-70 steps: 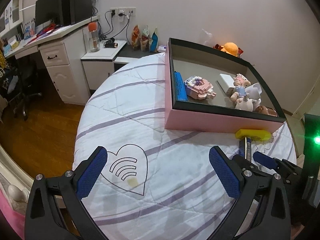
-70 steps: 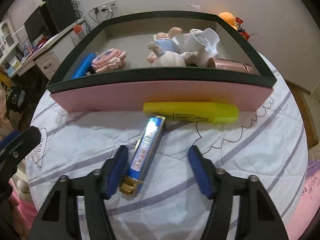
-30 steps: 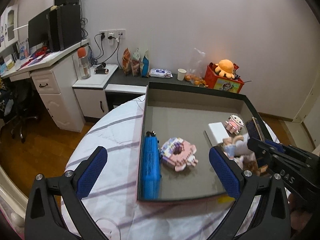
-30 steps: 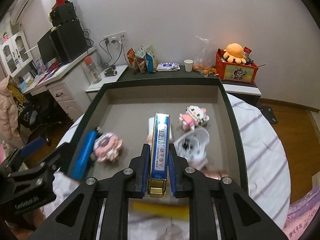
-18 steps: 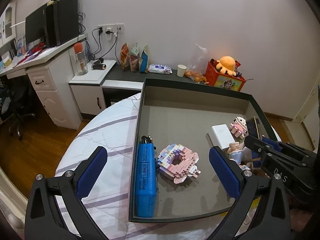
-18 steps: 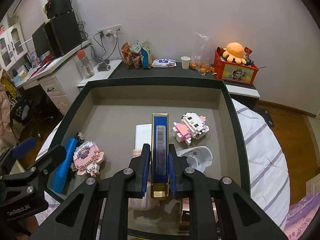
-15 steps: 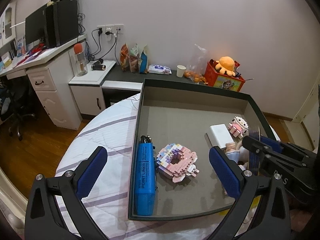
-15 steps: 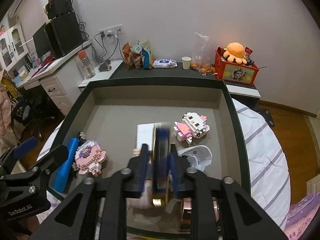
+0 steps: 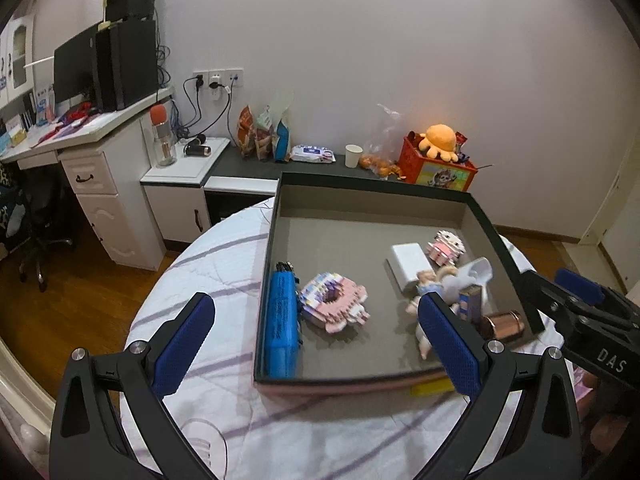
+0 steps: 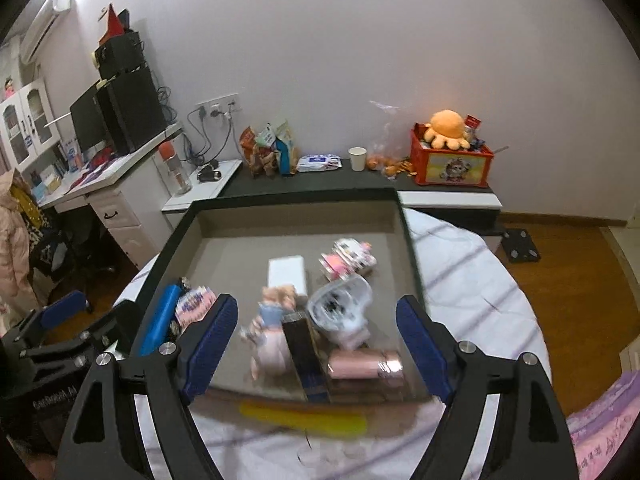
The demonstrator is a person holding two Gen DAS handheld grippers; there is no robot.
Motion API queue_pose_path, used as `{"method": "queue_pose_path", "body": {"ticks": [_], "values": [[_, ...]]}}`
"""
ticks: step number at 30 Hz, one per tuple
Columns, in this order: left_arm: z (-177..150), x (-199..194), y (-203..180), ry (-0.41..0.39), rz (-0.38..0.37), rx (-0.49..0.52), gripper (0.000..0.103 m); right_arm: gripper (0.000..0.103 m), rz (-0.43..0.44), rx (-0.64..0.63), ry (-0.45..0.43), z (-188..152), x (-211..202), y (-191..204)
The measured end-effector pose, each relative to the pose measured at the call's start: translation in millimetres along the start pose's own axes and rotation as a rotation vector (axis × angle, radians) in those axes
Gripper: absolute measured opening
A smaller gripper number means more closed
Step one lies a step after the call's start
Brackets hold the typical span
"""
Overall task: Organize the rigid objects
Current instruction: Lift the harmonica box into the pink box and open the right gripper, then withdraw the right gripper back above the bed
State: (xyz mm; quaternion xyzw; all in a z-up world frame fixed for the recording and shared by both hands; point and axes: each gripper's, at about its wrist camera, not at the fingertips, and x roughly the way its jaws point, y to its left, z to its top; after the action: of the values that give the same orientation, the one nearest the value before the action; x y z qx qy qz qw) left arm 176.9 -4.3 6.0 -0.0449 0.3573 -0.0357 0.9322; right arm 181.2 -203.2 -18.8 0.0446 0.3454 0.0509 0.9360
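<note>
- A bedroom corner: a round table under a white quilted cloth (image 9: 224, 280) with purple stripes, a white desk (image 9: 100, 148) and a low dark shelf along the wall behind it.
- The landmark is the pink-sided tray (image 10: 410, 248) with a dark rim, sitting on the cloth.
- Inside the tray: a blue marker (image 9: 282, 320) along its left wall, a pink block donut (image 9: 334, 302) just beside that, a white box (image 9: 408, 264) and a small block figure (image 10: 348, 260) towards the back, a doll (image 10: 270, 332), a white cup (image 10: 340, 312) and a copper cylinder (image 10: 366, 364) near the front.
- The blue and gold box (image 10: 306, 358) lies in the tray's front part, between the doll and the copper cylinder; blur hides whether it has fully settled.
- The right gripper (image 10: 316, 344) has just been opening; its jaws stand wide above the tray, nothing pressed between the pads.
- The left gripper (image 9: 316, 340) is spread wide and empty, over the tray's front left corner.
- To finish the release well, I would lift the right gripper straight clear so the pads do not catch the box or doll.
- The yellow highlighter (image 10: 304, 414) lies outside, against the tray's front wall; it looks like the next pick.
</note>
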Motion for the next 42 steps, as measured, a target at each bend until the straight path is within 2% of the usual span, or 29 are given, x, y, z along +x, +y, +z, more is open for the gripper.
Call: {"method": "queue_pose_path", "body": {"ticks": [8, 18, 28, 36, 42], "values": [[-27, -24, -14, 0.027, -0.013, 0.033, 0.103, 0.083, -0.030, 0.080, 0.030, -39, -29, -25], [-66, -41, -22, 0.092, -0.001, 0.040, 0.103, 0.083, -0.022, 0.107, 0.078, -78, -41, -30], [-83, -45, -40, 0.122, -0.013, 0.060, 0.103, 0.083, -0.028, 0.107, 0.085, -89, -50, -37], [-86, -27, -42, 0.164, 0.013, 0.048, 0.103, 0.083, -0.009, 0.101, 0.141, -94, -30, -43], [-87, -14, -41, 0.186, 0.010, 0.043, 0.103, 0.083, -0.006, 0.100, 0.150, -93, -22, -44]]}}
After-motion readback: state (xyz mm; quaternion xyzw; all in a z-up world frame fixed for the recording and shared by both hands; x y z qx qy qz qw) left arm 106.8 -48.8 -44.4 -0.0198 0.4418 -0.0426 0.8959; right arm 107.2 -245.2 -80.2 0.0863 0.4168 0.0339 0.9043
